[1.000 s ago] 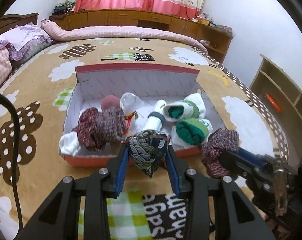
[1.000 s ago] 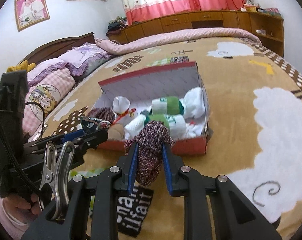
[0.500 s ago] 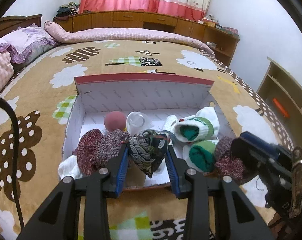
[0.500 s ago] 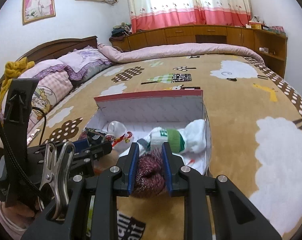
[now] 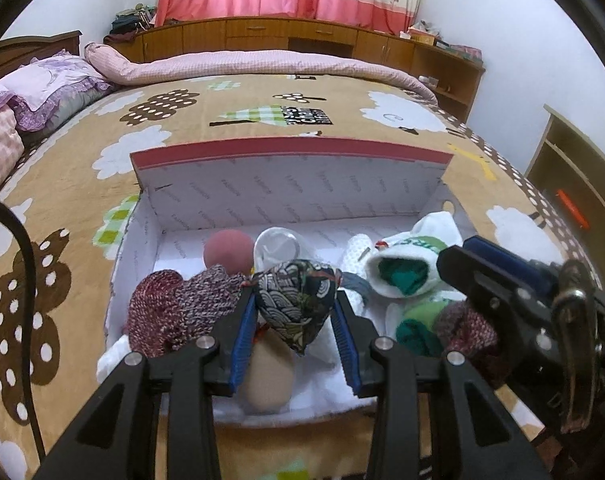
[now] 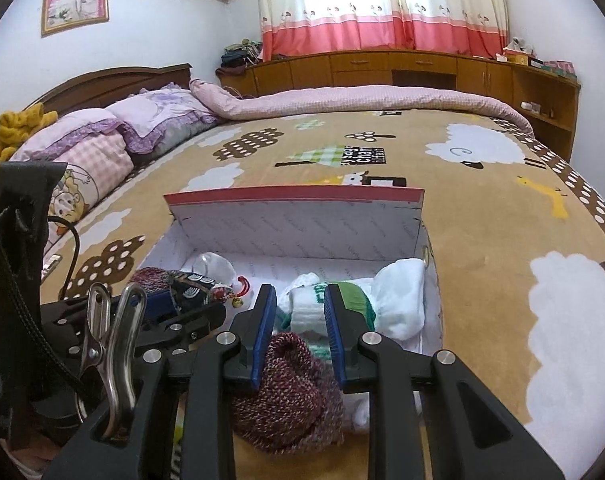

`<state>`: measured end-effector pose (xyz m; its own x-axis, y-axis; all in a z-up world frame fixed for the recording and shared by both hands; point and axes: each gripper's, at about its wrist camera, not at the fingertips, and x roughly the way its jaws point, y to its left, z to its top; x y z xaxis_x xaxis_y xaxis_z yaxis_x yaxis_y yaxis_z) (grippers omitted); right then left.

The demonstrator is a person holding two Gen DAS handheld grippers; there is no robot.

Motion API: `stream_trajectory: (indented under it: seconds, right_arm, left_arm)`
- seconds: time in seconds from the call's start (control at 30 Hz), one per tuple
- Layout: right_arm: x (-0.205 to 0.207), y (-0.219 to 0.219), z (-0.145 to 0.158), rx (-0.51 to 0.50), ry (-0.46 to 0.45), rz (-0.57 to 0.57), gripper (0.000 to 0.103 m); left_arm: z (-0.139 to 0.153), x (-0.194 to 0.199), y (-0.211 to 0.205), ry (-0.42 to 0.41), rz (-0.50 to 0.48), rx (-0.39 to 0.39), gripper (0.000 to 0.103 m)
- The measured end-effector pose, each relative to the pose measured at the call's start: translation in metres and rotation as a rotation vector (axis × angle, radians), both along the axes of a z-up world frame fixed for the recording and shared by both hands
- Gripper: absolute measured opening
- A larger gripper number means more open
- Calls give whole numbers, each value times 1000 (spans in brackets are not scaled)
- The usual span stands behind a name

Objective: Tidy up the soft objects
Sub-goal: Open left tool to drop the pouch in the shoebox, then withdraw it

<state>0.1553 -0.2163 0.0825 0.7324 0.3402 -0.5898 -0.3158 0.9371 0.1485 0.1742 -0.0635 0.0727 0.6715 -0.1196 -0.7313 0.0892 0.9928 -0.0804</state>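
An open white cardboard box with a red rim (image 5: 290,184) (image 6: 294,224) lies on the bed. It holds white-and-green rolled socks (image 5: 406,268) (image 6: 342,304), a maroon knit piece (image 5: 174,308), a pink ball (image 5: 228,250), a beige ball (image 5: 268,380) and a clear round item (image 5: 278,244). My left gripper (image 5: 294,324) is shut on a dark patterned cloth pouch (image 5: 298,300) over the box's front part. My right gripper (image 6: 298,336) is shut on a maroon knit sock bundle (image 6: 290,392) at the box's front right; it also shows in the left wrist view (image 5: 470,332).
The bed has a brown cartoon blanket (image 6: 502,240). Pillows (image 6: 102,144) lie at the left by the headboard. A rolled pink quilt (image 5: 262,66) runs along the far edge. Wooden cabinets (image 6: 422,68) stand behind, and a shelf unit (image 5: 574,184) at the right.
Both grippers have moved forward with their loads, from in front of the box to over its front part. The box now looks closer and larger.
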Motion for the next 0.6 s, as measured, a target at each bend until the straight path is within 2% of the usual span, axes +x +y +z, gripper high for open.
stream_trajectory:
  seconds: [0.27,0.5,0.6]
  right_arm:
    - [13,7,-10,-23,10,-3,26]
    - [15,5,-7,13,9,8,32]
    - [12,5,-2,0,-7,1,39]
  left_arm:
    - [-13,16,-1,8,2,11,39]
    - [-11,18,0,5,-5,3,41]
    - [-8,18,1,14,-6,-3,45]
